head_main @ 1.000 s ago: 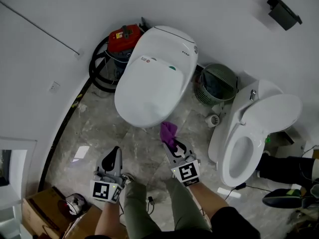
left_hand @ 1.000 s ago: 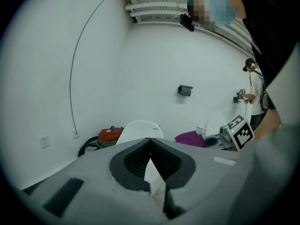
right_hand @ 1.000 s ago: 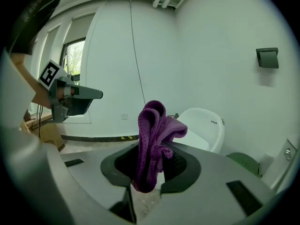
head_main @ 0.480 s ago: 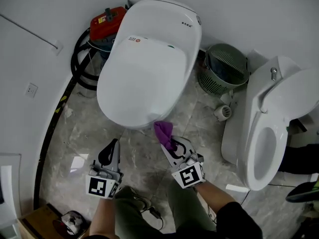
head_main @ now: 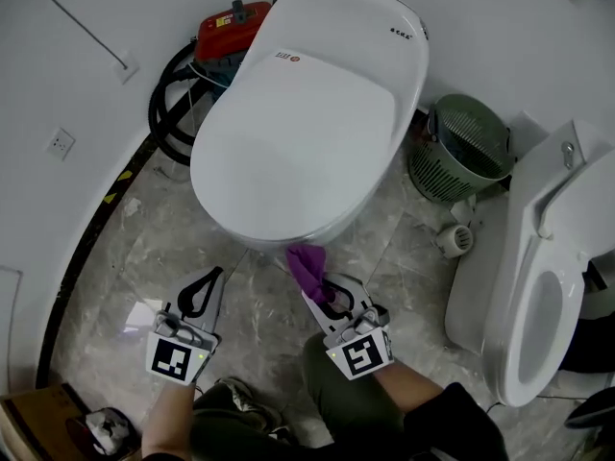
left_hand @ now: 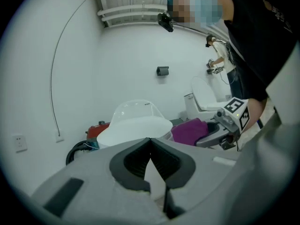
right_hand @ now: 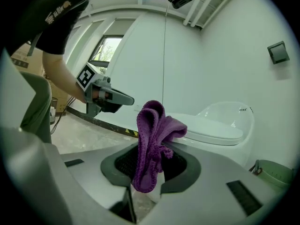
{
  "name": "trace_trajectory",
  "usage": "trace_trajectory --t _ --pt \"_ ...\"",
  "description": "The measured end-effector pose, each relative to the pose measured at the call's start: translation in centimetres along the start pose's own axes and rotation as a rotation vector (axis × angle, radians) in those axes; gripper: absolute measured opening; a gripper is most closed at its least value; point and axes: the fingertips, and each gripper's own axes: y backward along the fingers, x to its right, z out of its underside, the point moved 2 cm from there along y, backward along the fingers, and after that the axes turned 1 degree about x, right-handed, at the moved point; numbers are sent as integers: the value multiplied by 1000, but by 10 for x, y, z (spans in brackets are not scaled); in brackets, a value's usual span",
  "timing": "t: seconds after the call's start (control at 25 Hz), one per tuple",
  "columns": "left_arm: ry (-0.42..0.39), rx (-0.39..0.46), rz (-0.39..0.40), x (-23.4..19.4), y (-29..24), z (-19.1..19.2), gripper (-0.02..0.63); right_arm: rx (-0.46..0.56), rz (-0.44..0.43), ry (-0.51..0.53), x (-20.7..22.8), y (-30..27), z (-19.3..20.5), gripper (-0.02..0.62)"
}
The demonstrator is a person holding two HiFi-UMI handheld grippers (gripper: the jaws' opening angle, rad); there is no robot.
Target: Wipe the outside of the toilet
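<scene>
A white toilet (head_main: 307, 123) with its lid down fills the upper middle of the head view; it also shows in the left gripper view as the toilet (left_hand: 136, 125) and in the right gripper view as the toilet (right_hand: 220, 125). My right gripper (head_main: 317, 284) is shut on a purple cloth (head_main: 307, 265), which hangs bunched between the jaws as the purple cloth (right_hand: 152, 144), just below the front rim of the bowl. To its left my left gripper (head_main: 209, 281) is shut with nothing in it, a short way from the bowl's front.
A red vacuum with a black hose (head_main: 207, 46) stands against the wall left of the toilet. A green mesh bin (head_main: 461, 147) sits to its right. A second toilet (head_main: 543, 286) with its lid up is at the far right. Marble floor (head_main: 135, 248) lies underneath.
The view has closed in on the toilet. Both grippers have moved forward; the cloth now sits right under the front rim of the bowl.
</scene>
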Motion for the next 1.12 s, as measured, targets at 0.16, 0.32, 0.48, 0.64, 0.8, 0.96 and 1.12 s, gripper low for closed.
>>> trace_trajectory --t 0.16,0.32,0.48,0.64,0.8,0.96,1.12 --pt "8 -2 -66 0 19 -1 8 -6 -43 29 -8 -11 4 106" --pt "37 9 -114 7 21 -7 8 -25 -67 23 -6 -21 17 106" --pt "69 45 -142 13 9 -14 8 -45 -11 -32 19 -20 34 104" --pt "97 50 -146 20 -3 -13 8 -53 46 -72 50 -10 47 104" --pt "111 54 -137 28 -14 -13 6 -47 116 -157 84 0 62 104" --pt "123 49 -128 34 -19 -9 8 -38 227 -256 130 13 84 104" --pt "123 31 -126 40 -16 -6 8 -52 331 -292 191 18 108 104"
